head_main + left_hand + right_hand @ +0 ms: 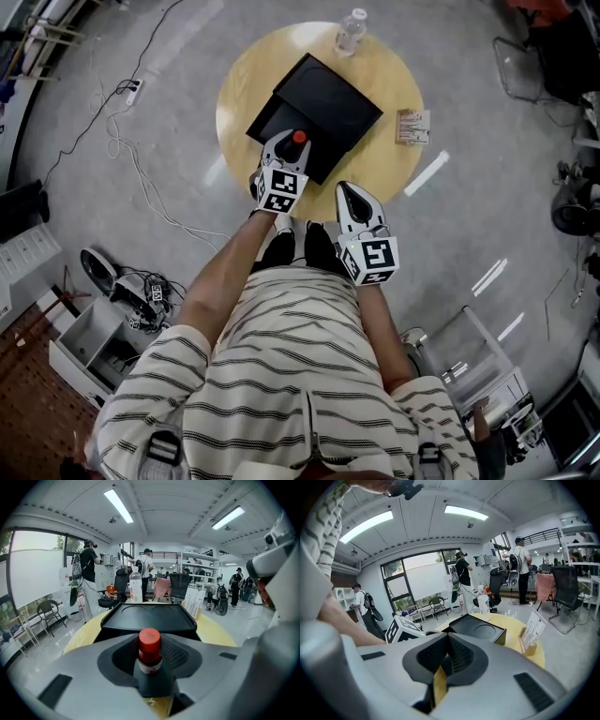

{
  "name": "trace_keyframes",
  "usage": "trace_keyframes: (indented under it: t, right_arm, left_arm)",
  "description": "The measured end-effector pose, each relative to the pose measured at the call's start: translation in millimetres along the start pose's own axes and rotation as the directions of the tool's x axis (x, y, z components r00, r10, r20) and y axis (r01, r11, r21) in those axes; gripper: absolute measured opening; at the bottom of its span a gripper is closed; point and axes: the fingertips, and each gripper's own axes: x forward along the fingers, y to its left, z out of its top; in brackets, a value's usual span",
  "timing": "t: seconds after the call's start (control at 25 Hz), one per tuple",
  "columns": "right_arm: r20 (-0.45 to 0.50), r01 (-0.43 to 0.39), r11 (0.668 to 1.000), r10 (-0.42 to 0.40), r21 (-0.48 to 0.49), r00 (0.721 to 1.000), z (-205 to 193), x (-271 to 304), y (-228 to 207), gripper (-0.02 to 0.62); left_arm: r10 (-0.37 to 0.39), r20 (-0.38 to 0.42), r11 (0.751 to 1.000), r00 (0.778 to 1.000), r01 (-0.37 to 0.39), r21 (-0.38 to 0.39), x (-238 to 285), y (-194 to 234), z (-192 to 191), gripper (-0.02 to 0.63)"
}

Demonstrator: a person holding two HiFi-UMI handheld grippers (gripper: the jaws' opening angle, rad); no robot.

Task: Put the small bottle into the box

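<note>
Head view: left gripper clasps one small red-capped bottle at the 6 o'clock edge of one black box; right gripper closed, empty; one clear bottle at 12.

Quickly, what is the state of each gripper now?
Left gripper: closed on the small bottle.
Right gripper: closed, holding nothing.

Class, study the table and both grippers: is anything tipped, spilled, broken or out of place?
Nothing stands out. The small bottle stands upright in the left gripper, the black box sits flat on the table, and the water bottle is upright. Only the card stand sits close to the table's rim.
</note>
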Motion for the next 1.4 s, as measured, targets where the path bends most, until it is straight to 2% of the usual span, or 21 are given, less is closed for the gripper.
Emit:
trace_keyframes:
  t: [0.4,0.64,1.08,1.4]
  right_arm:
    - [-0.007,-0.022,0.999,0.022,0.025,1.0,-2.0,-0.7,3.8,0.018]
    - [-0.004,-0.021,0.999,0.022,0.025,1.0,-3.4,-2.1,2.0,0.018]
    - [0.015,-0.028,1.0,0.027,0.01,1.0,0.9,-8.3,7.2,0.018]
    - [0.033,-0.028,1.0,0.028,-0.011,0.999,7.2,-12.7,11.4,0.018]
  left_arm:
    - [0.0,-0.022,0.999,1.0,-0.001,-0.032,1.1,-1.8,-3.0,0.15]
    - [0.005,-0.008,0.999,1.0,-0.006,-0.043,3.6,-3.3,2.1,0.178]
    - [0.016,0.023,0.998,1.0,-0.014,-0.064,-10.3,-3.5,12.8,0.189]
    - [0.077,0.025,0.995,0.997,-0.075,-0.063,-33.6,1.7,14.7,0.174]
